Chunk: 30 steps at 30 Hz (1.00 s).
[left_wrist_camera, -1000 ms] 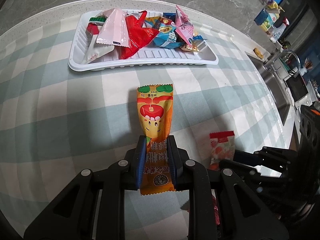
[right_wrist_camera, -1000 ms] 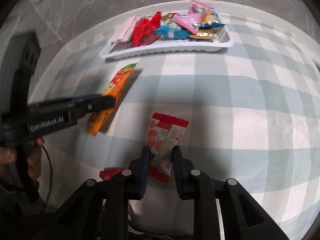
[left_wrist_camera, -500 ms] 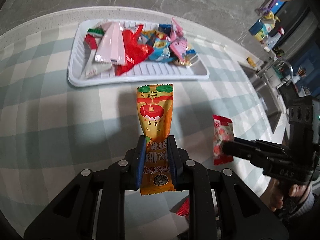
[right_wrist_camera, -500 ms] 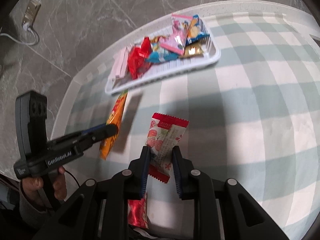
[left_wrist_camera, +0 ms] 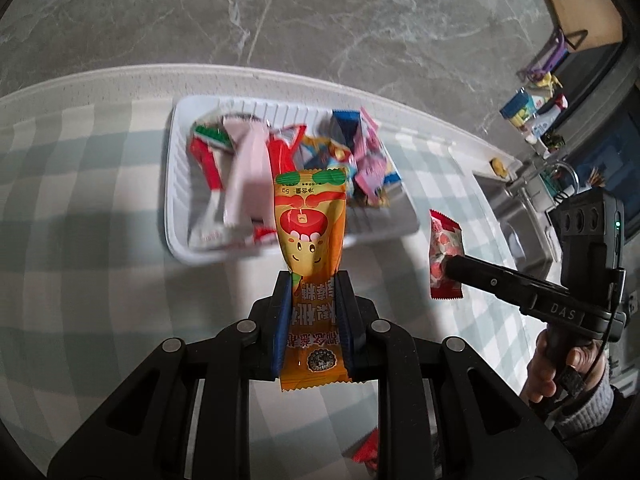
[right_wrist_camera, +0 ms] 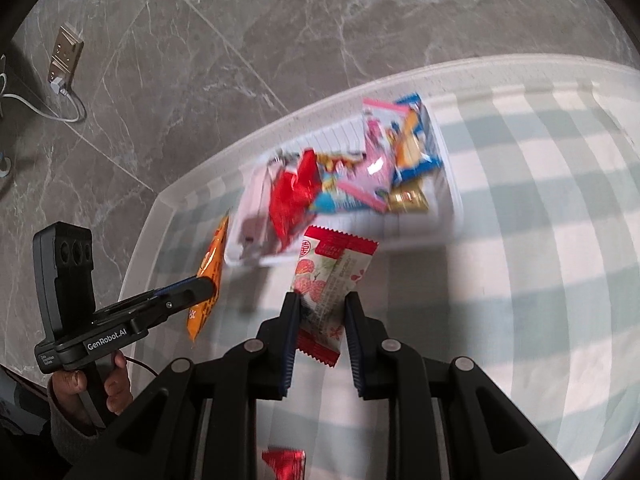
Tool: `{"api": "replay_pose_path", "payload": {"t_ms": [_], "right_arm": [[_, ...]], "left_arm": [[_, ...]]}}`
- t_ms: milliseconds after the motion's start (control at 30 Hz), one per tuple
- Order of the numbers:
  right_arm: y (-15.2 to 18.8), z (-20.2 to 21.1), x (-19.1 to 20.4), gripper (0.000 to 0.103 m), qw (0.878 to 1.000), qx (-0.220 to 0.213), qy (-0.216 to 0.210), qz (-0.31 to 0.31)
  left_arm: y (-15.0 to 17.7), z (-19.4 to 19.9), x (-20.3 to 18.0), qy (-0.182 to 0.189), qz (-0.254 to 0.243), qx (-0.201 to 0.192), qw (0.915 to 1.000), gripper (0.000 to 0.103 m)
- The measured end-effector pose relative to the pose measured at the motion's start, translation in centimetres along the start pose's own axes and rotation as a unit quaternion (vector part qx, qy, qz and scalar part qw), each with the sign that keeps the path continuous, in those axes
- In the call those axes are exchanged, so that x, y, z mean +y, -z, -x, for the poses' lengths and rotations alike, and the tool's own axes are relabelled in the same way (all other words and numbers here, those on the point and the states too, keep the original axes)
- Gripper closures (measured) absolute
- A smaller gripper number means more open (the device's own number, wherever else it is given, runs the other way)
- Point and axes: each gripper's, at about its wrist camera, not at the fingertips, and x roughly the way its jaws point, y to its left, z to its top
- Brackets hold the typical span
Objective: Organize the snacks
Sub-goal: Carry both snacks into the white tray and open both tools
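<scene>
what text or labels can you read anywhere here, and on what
"GenRobot.AI": side of the left gripper, right wrist view.
"DAS": body of the right gripper, left wrist view.
"5g": upside down near the top of the orange packet; its large Chinese characters lower down are partly hidden by the fingers.
Red-and-white packet: round logo and print too blurred to read.
Packets in the white tray: too blurred to read.

My left wrist camera is looking forward and down along its fingers, near the white ribbed plastic tray (left_wrist_camera: 180,184) on the green-and-white checked tablecloth (left_wrist_camera: 80,200). My right wrist camera is facing that same tray (right_wrist_camera: 450,184) from its right, both seemingly raised, though blur is making height uncertain.
</scene>
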Motion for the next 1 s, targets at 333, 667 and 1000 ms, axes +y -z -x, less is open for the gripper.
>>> {"api": "replay_pose_path", "payload": {"t_ms": [333, 667, 1000], "right_arm": [[-5.7, -2.2, 0.9, 0.079, 1.000, -0.008, -0.011, 0.020], [-10.1, -4.8, 0.7, 0.079, 1.000, -0.008, -0.010, 0.027], [-12.3, -7.0, -0.6, 0.079, 1.000, -0.006, -0.015, 0.016]], "left_arm": [[-5.2, -1.8, -0.2, 0.005, 0.000, -0.007, 1.0000, 0.084], [-9.5, -5.0, -0.2, 0.005, 0.003, -0.003, 1.0000, 0.084], [-11.8, -7.7, -0.3, 0.002, 0.002, 0.002, 1.0000, 0.083]]}}
